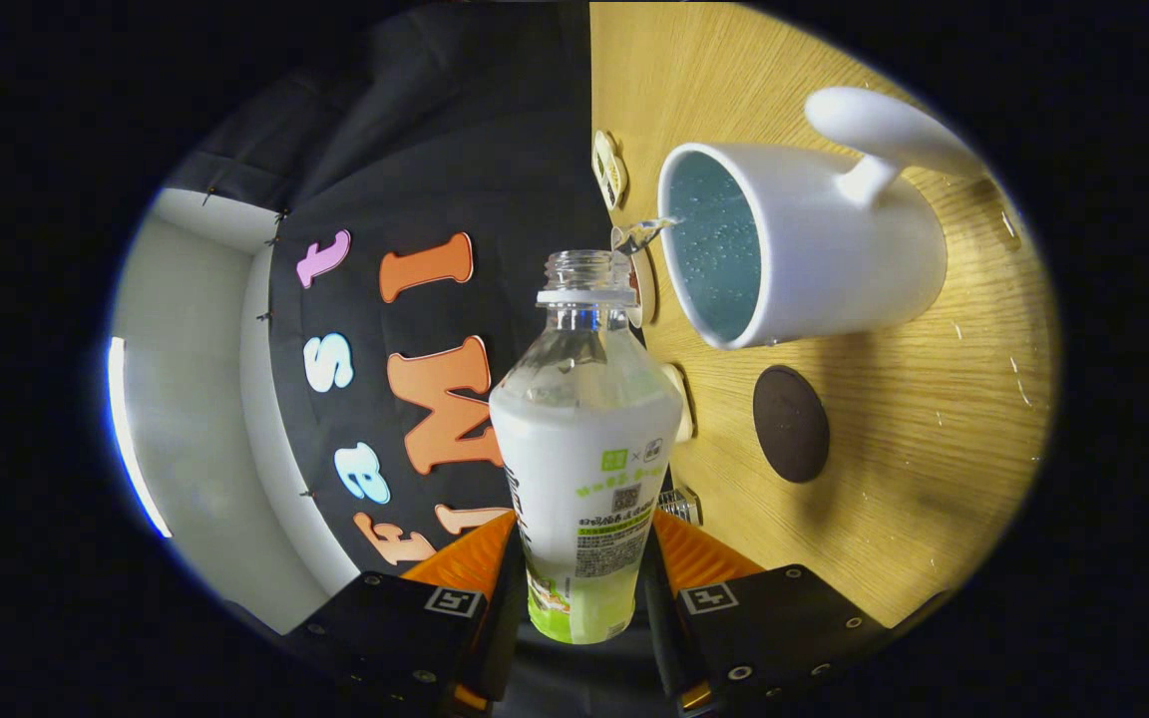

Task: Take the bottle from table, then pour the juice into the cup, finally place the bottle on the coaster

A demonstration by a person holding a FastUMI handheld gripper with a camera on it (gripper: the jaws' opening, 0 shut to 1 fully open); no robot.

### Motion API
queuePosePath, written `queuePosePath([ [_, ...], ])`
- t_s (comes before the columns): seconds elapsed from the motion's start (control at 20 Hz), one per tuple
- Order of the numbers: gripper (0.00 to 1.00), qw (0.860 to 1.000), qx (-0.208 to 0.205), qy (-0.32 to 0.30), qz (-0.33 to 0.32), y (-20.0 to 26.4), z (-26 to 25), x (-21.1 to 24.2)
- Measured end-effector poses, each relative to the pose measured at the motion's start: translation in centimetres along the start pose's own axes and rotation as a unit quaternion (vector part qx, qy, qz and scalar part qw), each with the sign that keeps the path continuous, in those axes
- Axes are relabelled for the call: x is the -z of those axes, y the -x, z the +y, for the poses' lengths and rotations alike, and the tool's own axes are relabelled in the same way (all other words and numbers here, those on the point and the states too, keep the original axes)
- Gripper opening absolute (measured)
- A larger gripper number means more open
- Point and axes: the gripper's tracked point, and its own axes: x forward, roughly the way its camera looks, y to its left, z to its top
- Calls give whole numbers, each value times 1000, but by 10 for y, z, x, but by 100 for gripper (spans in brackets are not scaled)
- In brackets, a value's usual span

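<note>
My gripper (582,558) is shut on a clear plastic bottle (584,439) with a white and green label, both orange fingers (686,553) pressing its lower body. The view is rolled, so the bottle lies tilted sideways toward the table. Its uncapped neck points at the rim of a white mug (804,249) with a blue inside. A thin stream of clear liquid (646,231) runs from the bottle's mouth into the mug. A round dark brown coaster (791,423) lies on the wooden table (934,449) beside the mug, just beyond the right finger.
Small pale tags (610,170) are fixed along the table's far edge by the black cloth wall. A white booth panel (195,399) stands beyond the cloth. Water droplets speckle the wood near the mug's handle (884,130).
</note>
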Motion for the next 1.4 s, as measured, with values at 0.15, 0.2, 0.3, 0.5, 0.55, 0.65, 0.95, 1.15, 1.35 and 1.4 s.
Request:
queuePosePath([
  [0.15, 58, 1000, -1, -6, 1, 0, 1, 1],
  [0.2, 58, 1000, -2, -10, 0, 0, 2, 1],
  [0.3, 58, 1000, -4, -16, -1, 1, 3, 1],
  [0.5, 58, 1000, -7, -28, -2, 1, 5, 2],
  [0.55, 58, 999, -8, -32, -4, 1, 7, 2],
  [0.65, 58, 999, -12, -41, -4, 1, 9, 3],
  [0.95, 58, 999, -16, -52, -2, -2, 10, 4],
  [1.15, 58, 998, -18, -62, 1, -5, 14, 5],
  [1.35, 58, 997, -23, -75, 0, -4, 15, 4],
  [1.4, 59, 997, -24, -78, -2, -3, 14, 2],
])
